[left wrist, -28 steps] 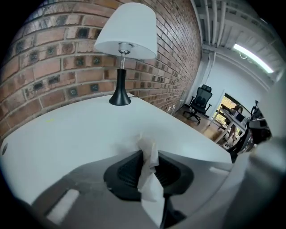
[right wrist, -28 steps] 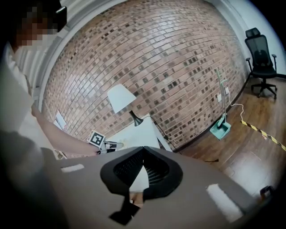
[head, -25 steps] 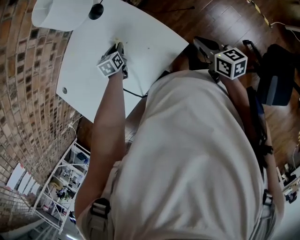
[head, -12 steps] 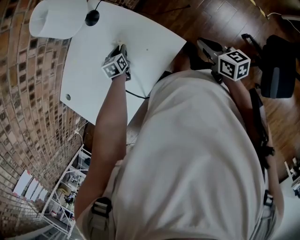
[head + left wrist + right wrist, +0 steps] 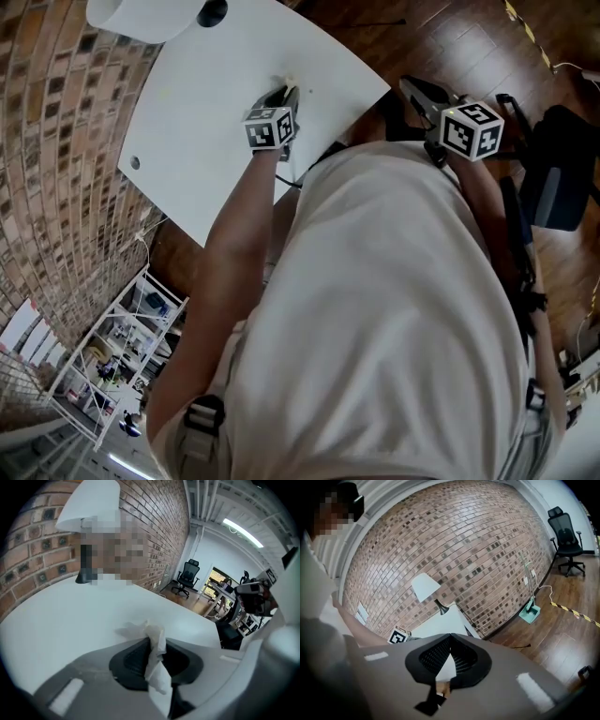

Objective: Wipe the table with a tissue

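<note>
Left gripper (image 5: pixel 151 643): jaws narrow, clamped on a crumpled tissue (image 5: pixel 154 632). The tissue's front end lies on the white table (image 5: pixel 65 616), near the edge closest to the person. Right gripper (image 5: pixel 450 638): jaw tips together, nothing held, off the table and above the floor.

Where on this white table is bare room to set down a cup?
Bare: the broad middle of the table, between the desk lamp at the far corner and the left gripper. Crowded: the right edge, where that gripper holds the tissue.
</note>
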Demonstrator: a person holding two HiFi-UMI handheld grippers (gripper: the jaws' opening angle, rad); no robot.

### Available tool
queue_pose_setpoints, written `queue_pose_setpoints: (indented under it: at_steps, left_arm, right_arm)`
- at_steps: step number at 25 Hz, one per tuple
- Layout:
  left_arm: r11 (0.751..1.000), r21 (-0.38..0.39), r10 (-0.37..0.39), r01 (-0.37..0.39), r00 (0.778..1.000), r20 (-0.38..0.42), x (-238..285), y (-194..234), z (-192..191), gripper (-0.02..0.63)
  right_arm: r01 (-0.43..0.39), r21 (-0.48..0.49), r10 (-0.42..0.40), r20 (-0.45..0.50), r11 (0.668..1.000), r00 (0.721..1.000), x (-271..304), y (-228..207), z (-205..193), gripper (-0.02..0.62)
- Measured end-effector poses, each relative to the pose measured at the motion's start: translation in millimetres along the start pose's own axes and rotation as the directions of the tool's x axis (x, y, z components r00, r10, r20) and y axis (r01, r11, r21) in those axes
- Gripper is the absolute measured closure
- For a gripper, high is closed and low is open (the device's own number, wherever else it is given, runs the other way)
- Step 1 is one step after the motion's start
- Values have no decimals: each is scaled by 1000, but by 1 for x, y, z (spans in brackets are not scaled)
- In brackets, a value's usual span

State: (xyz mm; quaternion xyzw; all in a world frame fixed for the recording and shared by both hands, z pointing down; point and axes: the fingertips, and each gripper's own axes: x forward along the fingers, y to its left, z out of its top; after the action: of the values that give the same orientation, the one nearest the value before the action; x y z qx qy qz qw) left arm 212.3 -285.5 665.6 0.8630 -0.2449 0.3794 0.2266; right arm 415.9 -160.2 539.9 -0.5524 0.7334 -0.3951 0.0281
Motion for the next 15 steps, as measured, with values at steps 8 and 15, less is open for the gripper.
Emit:
queue_pose_setpoints:
  at_steps: [8, 15]
  left_arm:
    - [985, 109, -115, 134, 980, -164, -25, -39, -44, 540]
    - [962, -211, -169, 171, 985, 26, -63, -58, -54, 538]
  right_arm:
    - [-112, -2, 112, -59, 994, 992, 35, 19, 8, 588]
    - [-199, -4, 196, -134, 980, 971, 55, 29, 7, 588]
